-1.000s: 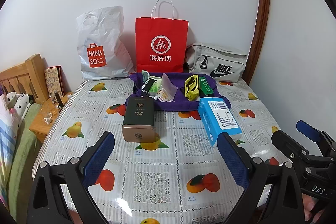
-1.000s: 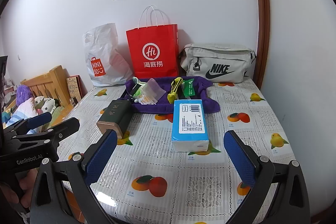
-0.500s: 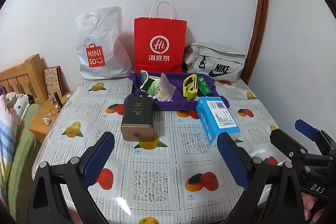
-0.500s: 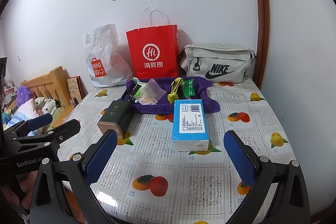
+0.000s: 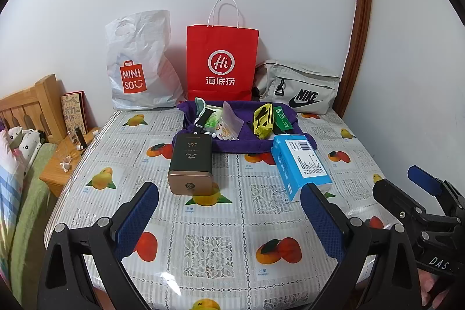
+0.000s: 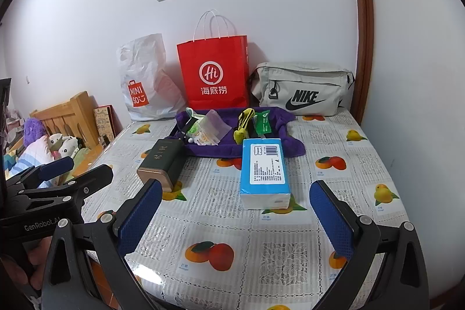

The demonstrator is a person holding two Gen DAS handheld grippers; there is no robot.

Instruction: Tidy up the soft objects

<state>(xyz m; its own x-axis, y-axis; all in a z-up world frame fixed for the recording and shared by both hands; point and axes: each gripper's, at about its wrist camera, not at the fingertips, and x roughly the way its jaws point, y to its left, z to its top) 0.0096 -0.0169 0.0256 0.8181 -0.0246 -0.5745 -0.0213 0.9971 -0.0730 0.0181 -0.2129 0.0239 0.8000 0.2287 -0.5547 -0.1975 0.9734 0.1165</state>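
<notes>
A: Blue tissue pack [image 6: 264, 174] flat on the fruit-print tablecloth [image 6: 261, 252], dead ahead of the right gripper [image 6: 237, 218], beyond the fingertips. Long axis straight away from that tool, barcode end far, white end near.

B: Touching the purple towel [image 6: 290, 145]?

A: Far end at its front edge; contact unclear. Towel spread further ahead, loaded with a yellow mesh pouch [image 6: 243, 126], green packet [image 6: 263, 122], clear zip bag [image 6: 213, 127].

B: Progress?

A: Unsettled. Fits sorting barely under way, or small things already gathered on the towel with pack left over.

B: Grippers?

A: Both spread wide, holding nothing. Left gripper [image 5: 231, 220] facing a dark tin [image 5: 190, 163], pack off to its right, angled.

B: Behind?

A: MINISO bag [image 6: 145, 83], red paper bag [image 6: 213, 74], Nike pouch [image 6: 302, 89] along the wall.
</notes>
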